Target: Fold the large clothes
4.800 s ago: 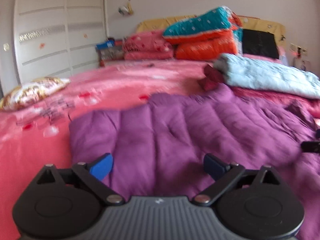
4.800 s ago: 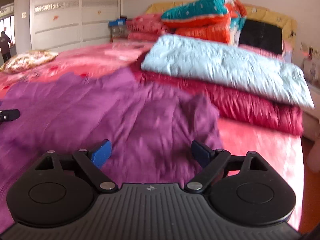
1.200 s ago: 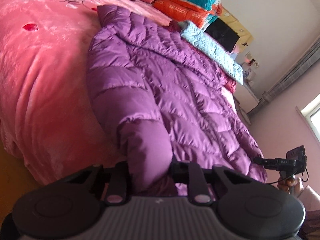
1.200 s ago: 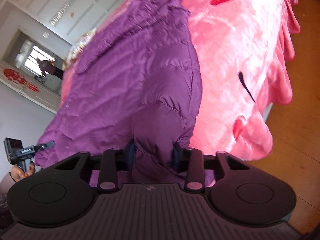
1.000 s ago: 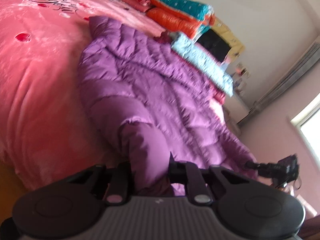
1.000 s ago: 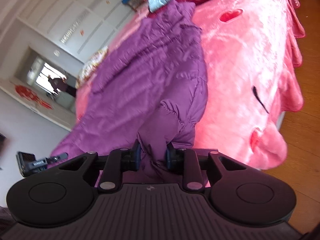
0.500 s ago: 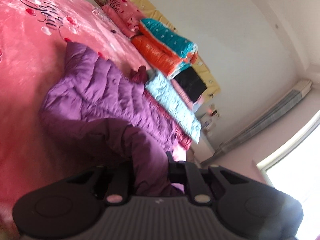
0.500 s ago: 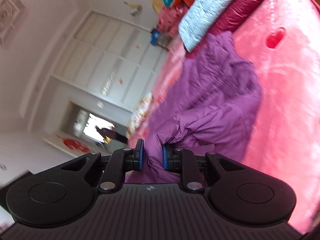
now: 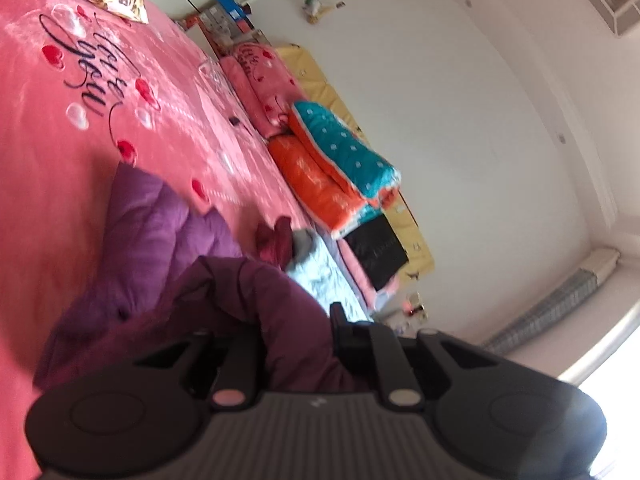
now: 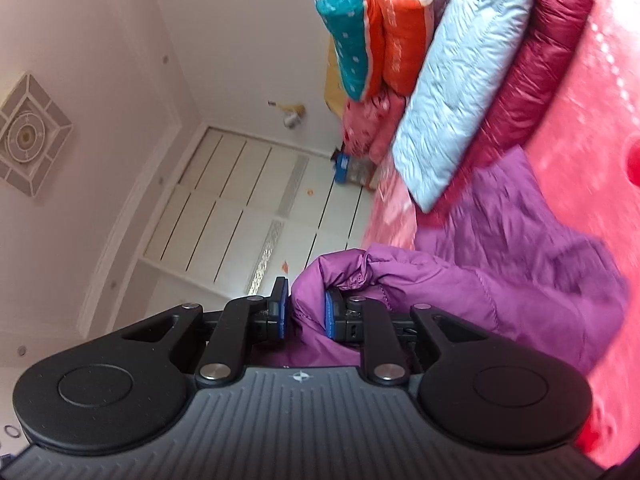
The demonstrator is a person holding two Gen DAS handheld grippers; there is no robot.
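A purple puffer jacket (image 9: 152, 240) lies on the pink bedspread (image 9: 52, 128), its near end lifted and doubled back over the rest. My left gripper (image 9: 290, 336) is shut on a thick bunch of that purple fabric, which hides the left finger. In the right wrist view, the right gripper (image 10: 305, 314) is shut on another bunch of the jacket (image 10: 520, 264), its blue pads (image 10: 330, 314) pressing into the cloth. Both views are strongly rolled, and the held edge hangs above the bed.
A folded light blue jacket (image 10: 460, 92) lies on a dark red one (image 10: 536, 64) just beyond the purple jacket. Orange and teal quilts (image 9: 336, 168), pink pillows (image 9: 260, 76) and a yellow headboard (image 9: 320, 80) line the bed's head. A white wardrobe (image 10: 240, 208) stands behind.
Both grippers, earlier open over the flat jacket, now grip its near edge. Over the last second they lifted it and carried it toward the bed's head, rolling as they went.
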